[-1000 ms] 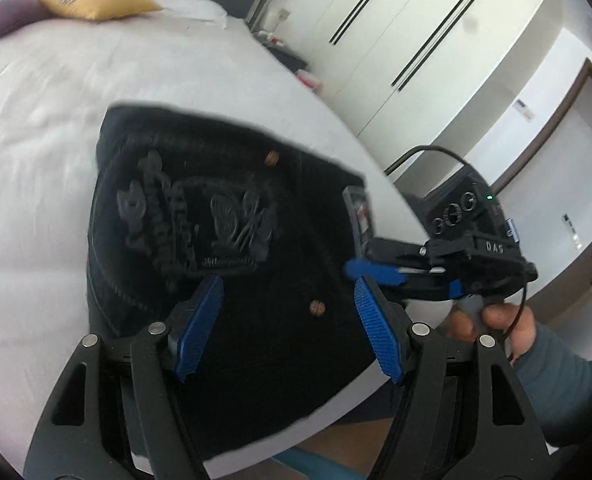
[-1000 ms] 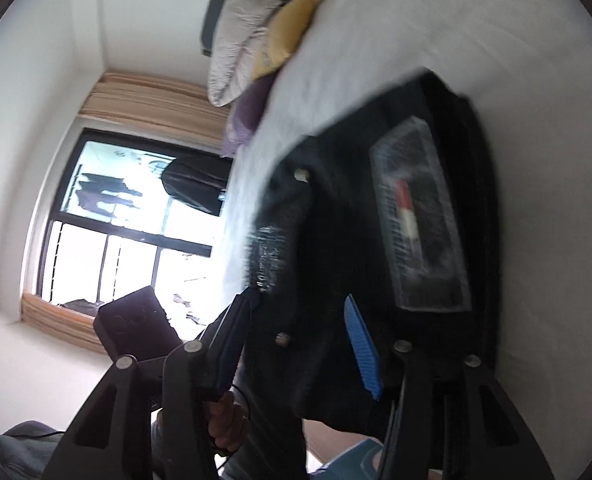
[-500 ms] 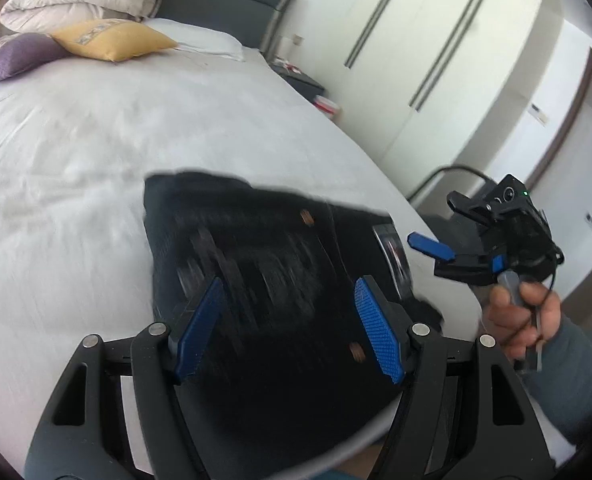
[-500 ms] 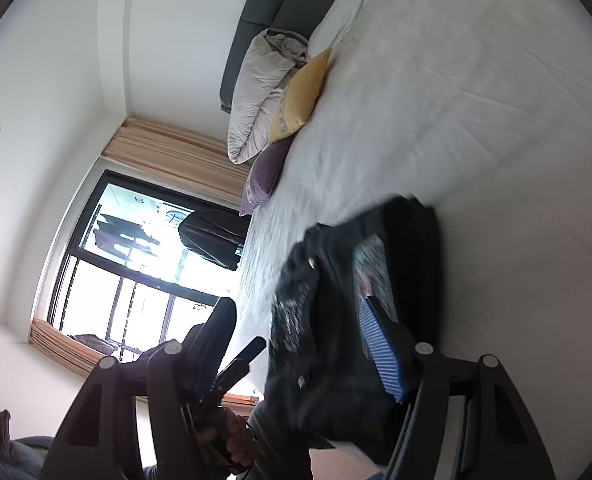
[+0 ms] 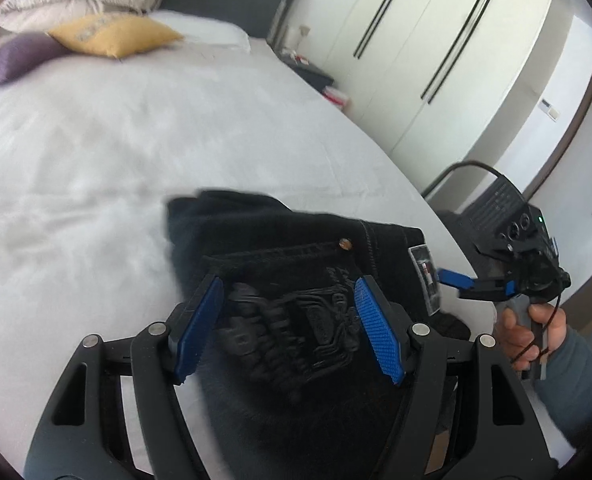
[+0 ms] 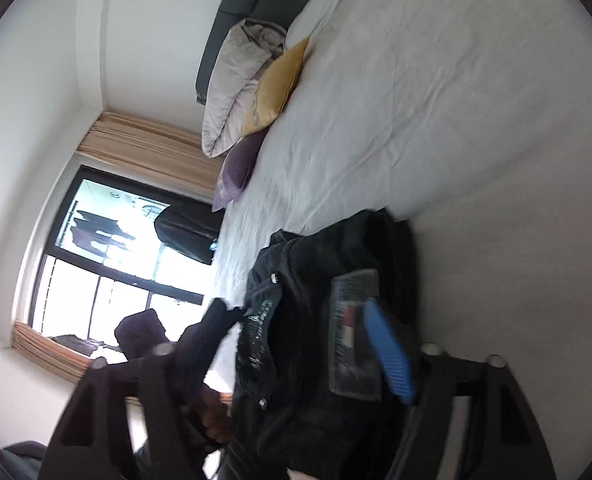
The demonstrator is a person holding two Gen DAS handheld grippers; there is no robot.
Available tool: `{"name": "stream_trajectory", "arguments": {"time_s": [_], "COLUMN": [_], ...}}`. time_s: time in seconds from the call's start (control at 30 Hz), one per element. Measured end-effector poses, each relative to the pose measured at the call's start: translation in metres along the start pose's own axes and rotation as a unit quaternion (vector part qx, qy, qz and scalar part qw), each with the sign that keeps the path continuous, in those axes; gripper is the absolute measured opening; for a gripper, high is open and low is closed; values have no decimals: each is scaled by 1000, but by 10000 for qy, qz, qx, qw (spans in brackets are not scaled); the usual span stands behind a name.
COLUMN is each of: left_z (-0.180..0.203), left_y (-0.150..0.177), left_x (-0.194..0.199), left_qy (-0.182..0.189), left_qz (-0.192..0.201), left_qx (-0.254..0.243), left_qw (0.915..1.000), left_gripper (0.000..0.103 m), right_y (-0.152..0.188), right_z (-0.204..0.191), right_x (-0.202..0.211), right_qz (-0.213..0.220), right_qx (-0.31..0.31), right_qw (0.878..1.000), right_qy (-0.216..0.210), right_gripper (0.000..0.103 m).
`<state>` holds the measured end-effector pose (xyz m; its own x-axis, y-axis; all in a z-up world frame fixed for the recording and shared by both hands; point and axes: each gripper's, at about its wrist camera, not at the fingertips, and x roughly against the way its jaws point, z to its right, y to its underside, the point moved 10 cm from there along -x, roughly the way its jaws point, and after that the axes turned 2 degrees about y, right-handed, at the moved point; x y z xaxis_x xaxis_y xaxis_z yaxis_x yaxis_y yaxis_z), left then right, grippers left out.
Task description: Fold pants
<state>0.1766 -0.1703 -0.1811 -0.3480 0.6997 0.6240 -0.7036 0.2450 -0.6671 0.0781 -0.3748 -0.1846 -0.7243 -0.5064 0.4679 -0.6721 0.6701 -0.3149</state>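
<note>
The folded black jeans (image 5: 296, 264) lie on the white bed (image 5: 136, 152) near its foot edge, back pocket embroidery and a waist label facing up. They also show in the right wrist view (image 6: 315, 312). My left gripper (image 5: 292, 328) is open and empty, hovering just above the pocket. My right gripper (image 6: 307, 344) is open and empty, held over the waist label (image 6: 351, 344). It also shows in the left wrist view (image 5: 459, 280), off the bed's right edge beside the jeans.
A grey duvet (image 5: 84, 0), a yellow pillow (image 5: 112, 34) and a purple pillow (image 5: 8, 60) lie at the headboard. White wardrobes (image 5: 435, 52) stand to the right. A window (image 6: 108, 264) is at the left.
Both grippers have pulled back and up from the jeans, so more of the bed shows. The jeans lie still on the bed. Both grippers stay open.
</note>
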Motion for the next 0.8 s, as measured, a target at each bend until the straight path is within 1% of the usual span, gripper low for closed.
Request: {"name": "stream_trajectory", "arguments": {"time_s": [0.03, 0.07, 0.1, 0.13, 0.2, 0.27, 0.33, 0.4, 0.47, 0.53, 0.6, 0.63, 0.67, 0.73, 0.77, 0.8], "left_z": [-7, -16, -21, -29, -40, -41, -37, -36, -37, -35, -34, -33, -33, -35, -35, -36], "left_y": [-1, 1, 3, 9, 19, 33, 44, 50, 55, 58, 61, 61, 61, 62, 62, 62], "left_x": [7, 9, 10, 9, 4, 0, -5, -10, -16, -22, -28, -30, -31, -33, -35, -36], "left_qy": [-17, -51, -83, -105, -103, 77, 305, 379, 540, 698, 728, 781, 816, 900, 953, 1018], "left_qz": [-2, -90, -172, -299, -595, -849, -1028, -1148, -1254, -1337, -1411, -1431, -1448, -1490, -1504, -1508], "left_qx": [50, 131, 191, 253, 395, 482, 513, 578, 727, 837, 854, 873, 892, 961, 1016, 1085], "left_qw": [10000, 9999, 9996, 9992, 9974, 9952, 9929, 9910, 9880, 9850, 9836, 9828, 9820, 9800, 9788, 9773], "left_gripper": [68, 71, 71, 71, 71, 71, 71, 71, 71, 70, 69, 69, 68, 64, 62, 60], "right_y": [1, 4, 6, 9, 15, 22, 29, 31, 33, 36, 35, 34, 32, 30, 30, 30], "right_z": [3, 7, 12, 18, 27, 30, 30, 27, 20, 20, 20, 20, 21, 23, 23, 23], "right_x": [6, 11, 12, 10, 1, -9, -24, -33, -42, -48, -52, -53, -55, -60, -62, -66], "right_qz": [-21, -71, -146, -238, -418, -600, -805, -948, -1167, -1362, -1442, -1446, -1456, -1487, -1499, -1525], "right_qx": [18, 22, 9, -26, -89, -64, 112, 223, 302, 396, 377, 294, 208, 30, 2, 3], "right_qw": [10000, 10000, 9998, 9994, 9985, 9976, 9957, 9941, 9918, 9886, 9876, 9882, 9885, 9885, 9884, 9880], "right_qy": [47, 66, 143, 269, 341, 331, 439, 470, 413, 514, 495, 420, 361, 260, 255, 257], "right_gripper": [90, 90, 90, 90, 90, 90, 90, 90, 89, 88, 87, 85, 80, 74, 70, 69]}}
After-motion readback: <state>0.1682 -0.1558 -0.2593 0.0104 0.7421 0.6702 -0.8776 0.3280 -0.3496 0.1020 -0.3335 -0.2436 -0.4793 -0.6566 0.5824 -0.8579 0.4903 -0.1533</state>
